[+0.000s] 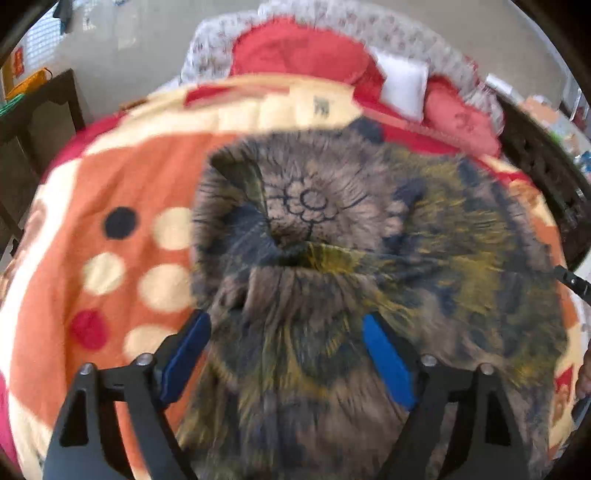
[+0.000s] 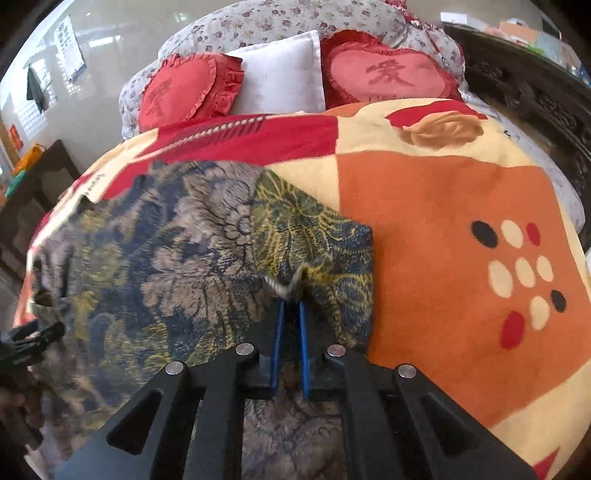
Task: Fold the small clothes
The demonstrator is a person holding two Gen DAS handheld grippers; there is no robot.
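the garment [image 2: 177, 258] is grey-brown with navy and mustard-yellow floral print, an outlined flower drawn near its middle. under it the blanket [image 2: 443, 221] shows orange, cream and red blocks with black, cream and red dots. beyond the blanket, two red heart cushions [image 2: 384, 74] flank a white pillow [image 2: 284, 74], backed by a grey quilt [image 2: 258, 22] with small red flowers. both tools [image 2: 291, 306] are black with blue pads [image 1: 384, 354].

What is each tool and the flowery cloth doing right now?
Left tool: open, blue fingers spread over the cloth.
Right tool: shut, pinching a bunched edge of the cloth.
Flowery cloth: rumpled, partly folded, lying on the blanket.
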